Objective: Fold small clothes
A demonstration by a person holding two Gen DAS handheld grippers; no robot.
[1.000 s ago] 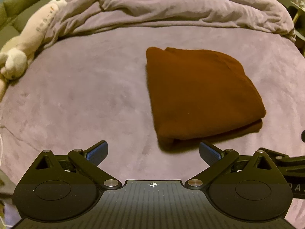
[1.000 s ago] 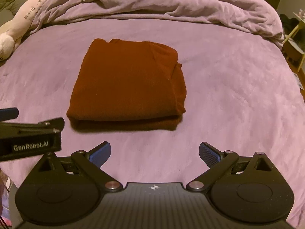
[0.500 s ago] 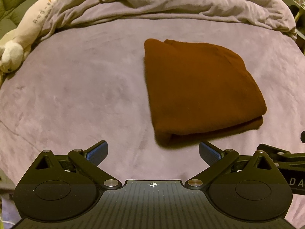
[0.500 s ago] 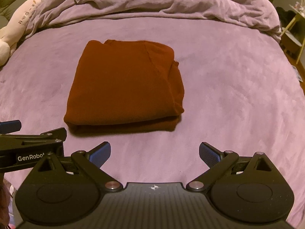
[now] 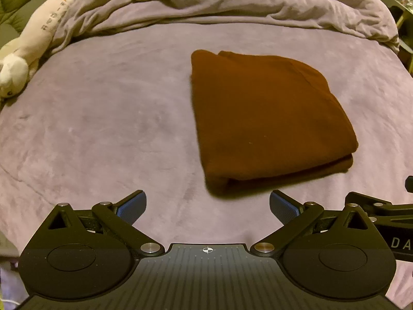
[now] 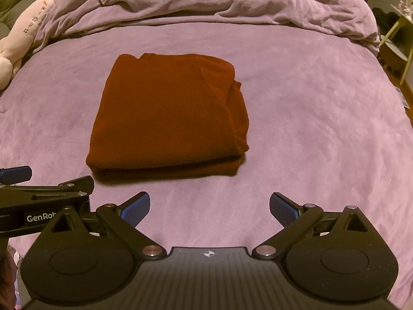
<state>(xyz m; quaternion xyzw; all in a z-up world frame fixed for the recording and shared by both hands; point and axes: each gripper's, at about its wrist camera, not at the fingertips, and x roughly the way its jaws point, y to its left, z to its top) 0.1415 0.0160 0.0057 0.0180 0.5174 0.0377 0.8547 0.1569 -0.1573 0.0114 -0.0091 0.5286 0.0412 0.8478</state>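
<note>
**On the bed: folded garment, both grippers idle**

On the purple bed (image 6: 322, 118) lies a rust-brown folded garment (image 6: 167, 118), a neat rectangle in stacked layers, fold edge facing near. Left gripper (image 5: 207, 205) hangs just short of its near edge, jaws spread wide, nothing between them. Right gripper (image 6: 209, 206) likewise wide apart and empty, garment lying far and a little left of it. Neither touches the cloth. Rumpled purple duvet (image 5: 232, 2) bunched at far side. Pale plush toy (image 5: 33, 41) at far left edge.

Black grippers, blue ribbed fingers (image 5: 131, 206)
</note>
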